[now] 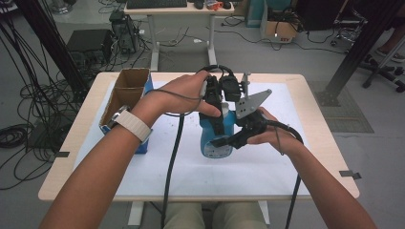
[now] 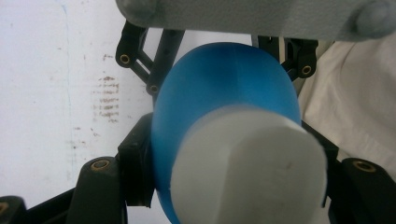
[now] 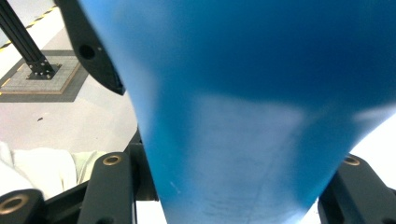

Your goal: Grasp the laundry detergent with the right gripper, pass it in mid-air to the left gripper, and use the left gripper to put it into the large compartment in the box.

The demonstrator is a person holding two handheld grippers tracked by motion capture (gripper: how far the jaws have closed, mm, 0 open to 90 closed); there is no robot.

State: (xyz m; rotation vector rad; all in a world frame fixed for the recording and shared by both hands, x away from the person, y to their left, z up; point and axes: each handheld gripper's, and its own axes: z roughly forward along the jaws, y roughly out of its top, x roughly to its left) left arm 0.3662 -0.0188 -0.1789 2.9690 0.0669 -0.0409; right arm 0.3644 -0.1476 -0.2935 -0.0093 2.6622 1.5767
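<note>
Centrally on white table mat [image 1: 157, 167]: both jaws clamped on blue bottle [image 1: 210, 143]; cables [image 1: 28, 95] litter floor.

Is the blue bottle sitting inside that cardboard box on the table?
No, the blue bottle stands on the white mat, to the right of the cardboard box, gripped between the two grippers.

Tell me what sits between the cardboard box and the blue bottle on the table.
Bare white mat, crossed only by the left gripper's black cable, in the high view. Cardboard box and blue bottle stand apart.

Table [image 1: 86, 157]: white mat [image 1: 239, 171], cardboard box [image 1: 125, 93]
</note>
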